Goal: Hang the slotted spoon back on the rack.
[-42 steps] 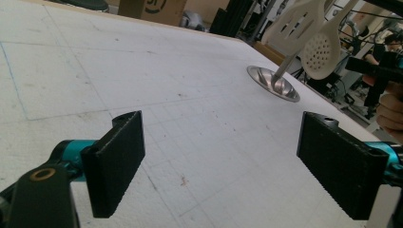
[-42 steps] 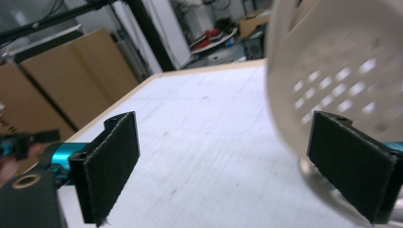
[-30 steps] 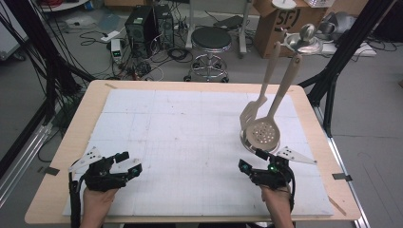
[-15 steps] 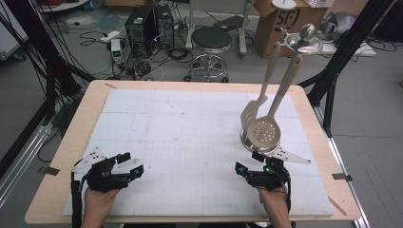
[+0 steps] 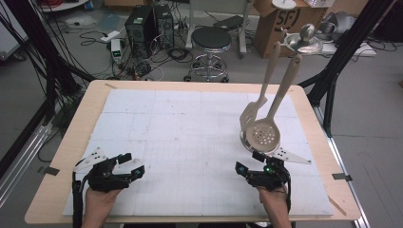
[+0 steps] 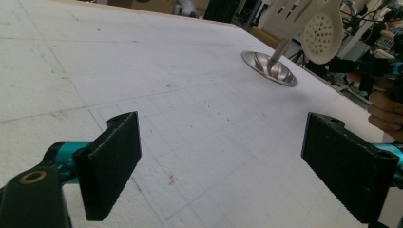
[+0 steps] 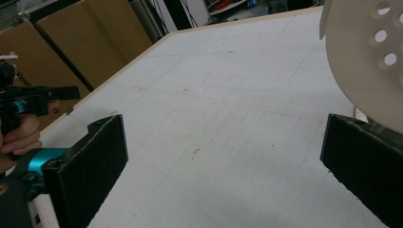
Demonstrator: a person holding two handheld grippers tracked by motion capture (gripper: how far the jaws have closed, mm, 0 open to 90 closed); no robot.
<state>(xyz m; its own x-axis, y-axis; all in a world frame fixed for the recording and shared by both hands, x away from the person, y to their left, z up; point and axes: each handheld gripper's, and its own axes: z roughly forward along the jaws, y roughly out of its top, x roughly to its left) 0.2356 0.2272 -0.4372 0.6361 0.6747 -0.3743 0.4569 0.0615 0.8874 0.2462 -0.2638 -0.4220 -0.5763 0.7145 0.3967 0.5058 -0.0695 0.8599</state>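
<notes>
Both jaws are standing wide and empty: right hand-held gripper (image 5: 257, 162) is sitting lower right of the frame, just beside the slotted spoon (image 5: 264, 135) hanging with the spatula (image 5: 251, 114) over the steel base (image 6: 269, 68). Risk: a sideways approach could be knocking the rack over. Left hand-held gripper (image 5: 129, 165) is idling lower left; the table (image 5: 190, 137) centre is offering open room.

Black grippers (image 5: 115, 169) with teal fittings, grey three-cornered plates, flat black jaws.
</notes>
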